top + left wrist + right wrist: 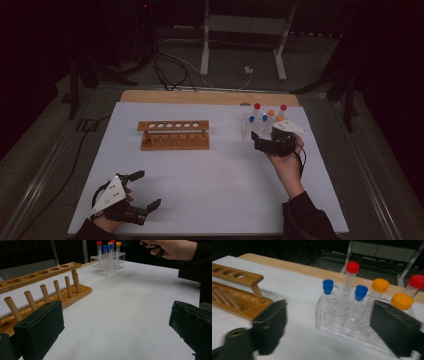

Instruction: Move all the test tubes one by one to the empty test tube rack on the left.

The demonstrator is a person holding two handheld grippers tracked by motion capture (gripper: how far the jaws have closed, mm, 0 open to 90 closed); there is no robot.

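Landmark: clear plastic tube rack (pixel 248 131) at the far right of the white table (pixel 200 200).

Contents: six capped tubes stand upright in it, two red caps, two orange, two blue. In the right gripper view the nearest are a blue-capped tube (pixel 327 293) and a second blue-capped tube (pixel 360 298), with a red-capped tube (pixel 350 280) behind and between them.

Right gripper (pixel 270 142): directly at the near side of the clear rack, pointed into it. Jaws stand apart, fairly wide, with nothing between the pads; the rack front sits framed between them.

Left gripper (pixel 145 190): well to the left of the clear rack, at the near table edge, resting. Jaws wide apart, holding nothing.

Wooden test tube rack (pixel 173 134): left of the clear rack, all six holes unfilled.

Progress (judgement): transfer has not started. No tube is lifted and none is seated in the wooden rack; all six remain to move. The step in hand looks like the approach to a first pick.

Writing: faint red marks on the clear rack wall and tube sides, too small to read.
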